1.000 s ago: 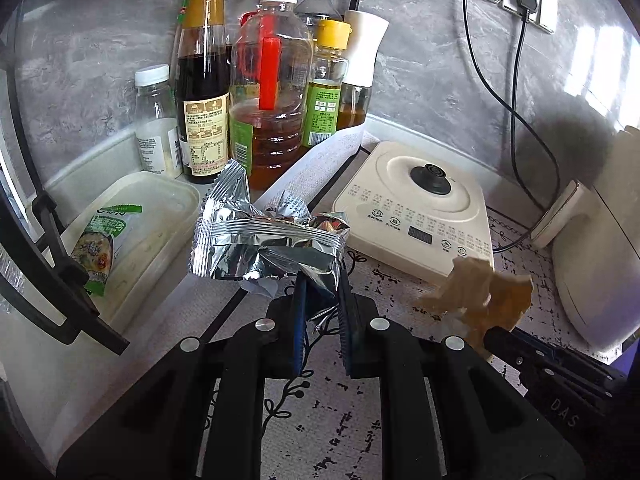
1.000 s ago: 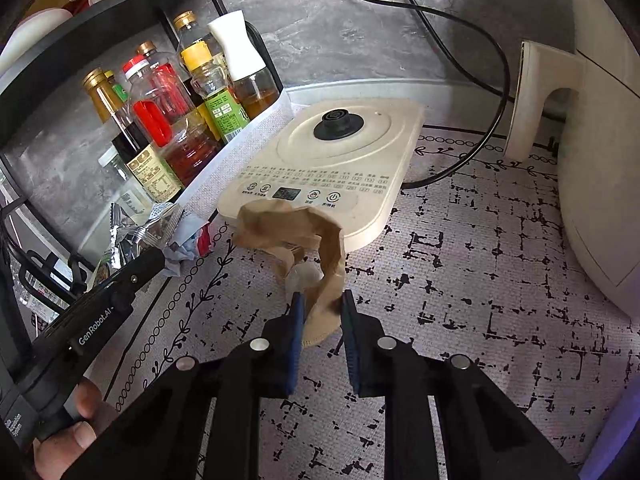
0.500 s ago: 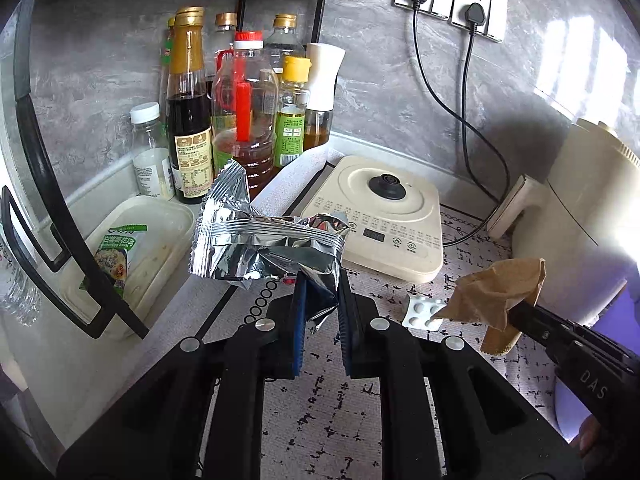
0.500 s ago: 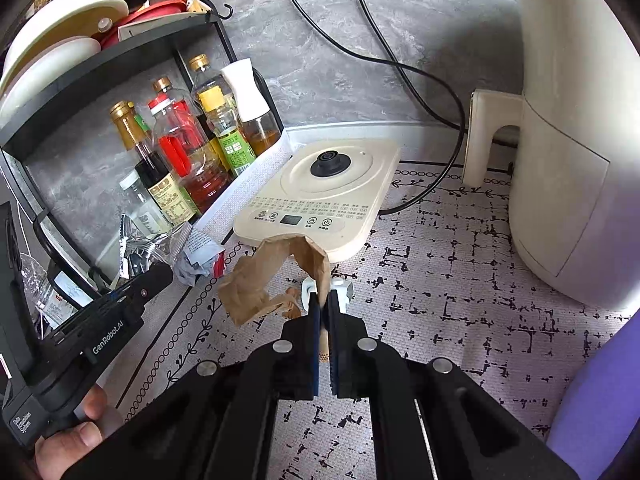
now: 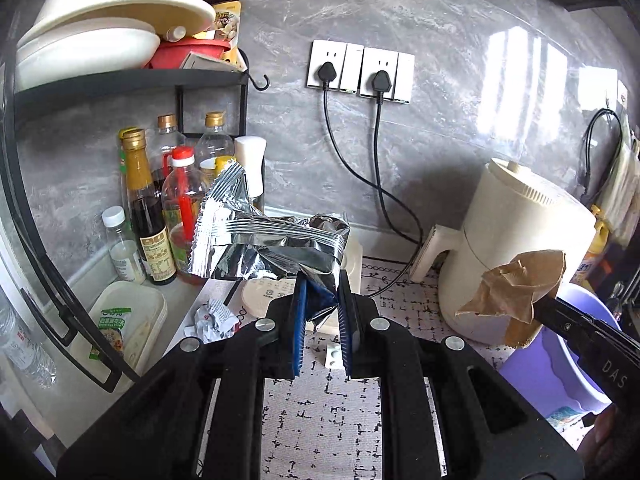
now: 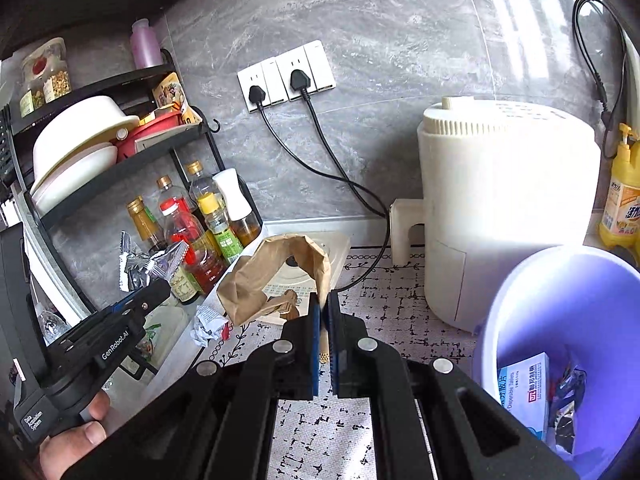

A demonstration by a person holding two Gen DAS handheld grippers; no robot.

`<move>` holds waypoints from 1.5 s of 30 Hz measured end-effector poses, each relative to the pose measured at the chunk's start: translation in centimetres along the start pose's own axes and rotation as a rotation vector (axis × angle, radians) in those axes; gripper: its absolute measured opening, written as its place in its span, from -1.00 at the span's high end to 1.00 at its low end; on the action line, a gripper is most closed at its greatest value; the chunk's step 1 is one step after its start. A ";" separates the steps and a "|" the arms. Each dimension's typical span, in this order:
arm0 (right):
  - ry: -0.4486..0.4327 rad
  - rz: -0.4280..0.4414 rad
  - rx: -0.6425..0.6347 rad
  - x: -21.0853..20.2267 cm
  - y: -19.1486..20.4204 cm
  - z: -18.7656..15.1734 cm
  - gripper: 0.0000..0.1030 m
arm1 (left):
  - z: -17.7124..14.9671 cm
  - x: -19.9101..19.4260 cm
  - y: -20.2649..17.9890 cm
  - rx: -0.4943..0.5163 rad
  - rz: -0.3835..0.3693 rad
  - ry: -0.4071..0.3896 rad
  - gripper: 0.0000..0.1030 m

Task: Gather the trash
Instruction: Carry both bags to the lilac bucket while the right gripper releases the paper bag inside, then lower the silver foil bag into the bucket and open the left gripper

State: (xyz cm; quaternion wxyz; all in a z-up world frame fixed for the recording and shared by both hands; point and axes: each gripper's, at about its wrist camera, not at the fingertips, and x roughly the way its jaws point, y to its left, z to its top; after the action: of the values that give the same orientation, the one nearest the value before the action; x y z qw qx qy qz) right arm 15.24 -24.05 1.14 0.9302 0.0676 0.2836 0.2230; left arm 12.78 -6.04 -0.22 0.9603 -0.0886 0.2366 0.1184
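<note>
While both are aloft: left gripper (image 5: 322, 308) jaws clamped on foil wrapper (image 5: 268, 246), right gripper (image 6: 324, 316) jaws on brown paper (image 6: 276, 276).

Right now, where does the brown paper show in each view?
Left wrist: brown paper at far right, pinched by the right gripper.
Right wrist: brown paper at centre, above the right gripper.
Shared landmark: white air fryer.
</note>
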 end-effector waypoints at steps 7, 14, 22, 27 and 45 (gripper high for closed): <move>-0.071 -0.063 0.032 -3.6 -1.7 1.0 0.90 | 1.4 -0.7 -3.4 0.047 -0.092 -0.028 0.72; -0.125 -0.138 0.064 -6.8 -3.7 1.4 0.90 | 1.7 -0.9 -7.4 0.096 -0.194 -0.034 0.72; -0.166 -0.243 0.116 -10.1 -6.5 0.9 0.90 | 1.3 -1.4 -12.2 0.156 -0.310 -0.035 0.72; -0.175 -0.302 0.159 -11.9 -8.3 0.5 0.56 | 0.8 -1.4 -14.9 0.188 -0.366 -0.025 0.72; -0.243 -0.416 0.247 -16.9 -11.2 -1.9 -0.29 | -1.6 -1.3 -21.6 0.274 -0.504 0.025 0.71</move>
State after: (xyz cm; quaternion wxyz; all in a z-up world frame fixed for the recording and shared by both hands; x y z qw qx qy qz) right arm 5.88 -41.67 5.10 0.9679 0.1470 0.2029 -0.0187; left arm 16.76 -27.36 1.46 0.9594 -0.0154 0.2329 -0.1584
